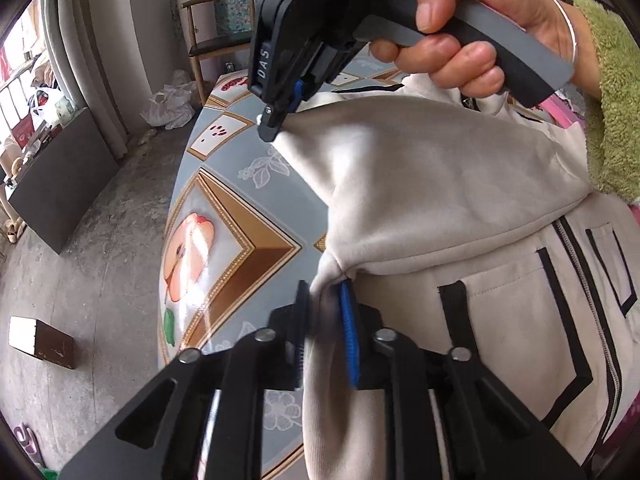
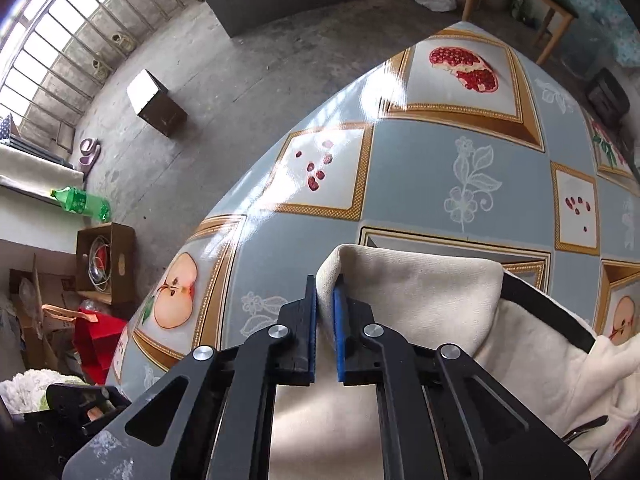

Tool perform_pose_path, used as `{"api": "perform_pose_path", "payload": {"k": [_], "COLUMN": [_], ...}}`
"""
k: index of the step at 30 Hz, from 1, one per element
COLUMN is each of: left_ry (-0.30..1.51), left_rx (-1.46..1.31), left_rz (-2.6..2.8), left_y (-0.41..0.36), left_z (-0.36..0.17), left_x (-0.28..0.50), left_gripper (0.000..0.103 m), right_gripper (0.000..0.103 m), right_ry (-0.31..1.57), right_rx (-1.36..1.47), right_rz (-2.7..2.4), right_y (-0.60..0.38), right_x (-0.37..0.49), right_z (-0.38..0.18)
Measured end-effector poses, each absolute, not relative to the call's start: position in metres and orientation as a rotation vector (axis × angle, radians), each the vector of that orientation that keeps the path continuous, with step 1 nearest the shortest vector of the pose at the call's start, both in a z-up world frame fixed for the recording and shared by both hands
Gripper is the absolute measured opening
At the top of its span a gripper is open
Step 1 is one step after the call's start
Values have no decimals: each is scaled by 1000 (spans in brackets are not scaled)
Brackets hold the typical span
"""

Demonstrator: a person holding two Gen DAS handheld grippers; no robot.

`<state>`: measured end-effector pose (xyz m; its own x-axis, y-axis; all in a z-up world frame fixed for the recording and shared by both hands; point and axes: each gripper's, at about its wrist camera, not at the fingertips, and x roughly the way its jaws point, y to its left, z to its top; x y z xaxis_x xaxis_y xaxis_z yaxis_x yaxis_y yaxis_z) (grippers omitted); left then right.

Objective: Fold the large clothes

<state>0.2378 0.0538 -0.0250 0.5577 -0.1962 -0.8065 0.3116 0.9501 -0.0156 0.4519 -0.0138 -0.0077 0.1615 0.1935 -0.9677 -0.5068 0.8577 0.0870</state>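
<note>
A cream hooded jacket (image 1: pixel 432 184) with black trim and a zip lies on the table with a fruit-patterned cloth (image 1: pixel 224 208). My left gripper (image 1: pixel 326 300) is shut on a bunched fold of the jacket near its pocket. My right gripper (image 1: pixel 276 120), held by a hand in the upper part of the left wrist view, is shut on an edge of the same jacket, lifted above the table. In the right wrist view the right gripper (image 2: pixel 325 284) pinches the cream fabric (image 2: pixel 420 300) between its pads over the tablecloth (image 2: pixel 420 168).
The table's left edge drops to a concrete floor. A small brown box (image 2: pixel 158 104), a wooden chair (image 2: pixel 516 0), white plastic bags (image 1: pixel 170 104), a dark panel (image 1: pixel 60 184) and cardboard boxes with clutter (image 2: pixel 104 264) stand around it.
</note>
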Motion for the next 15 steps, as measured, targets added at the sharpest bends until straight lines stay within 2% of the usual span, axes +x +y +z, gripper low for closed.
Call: {"api": "perform_pose_path", "payload": {"k": [2, 8, 15], "left_ry": [912, 830, 953], "left_rx": [166, 164, 80], "left_rz": [-285, -273, -236], "left_y": [52, 52, 60], "left_z": [-24, -5, -24], "left_x": [233, 218, 233], "left_gripper": [7, 5, 5], "right_gripper": [6, 5, 5], "right_ry": [1262, 1192, 1189], "right_rx": [-227, -91, -26], "right_rz": [517, 583, 591], "right_y": [-19, -32, -33], "right_x": [456, 465, 477], "right_z": [3, 11, -26]}}
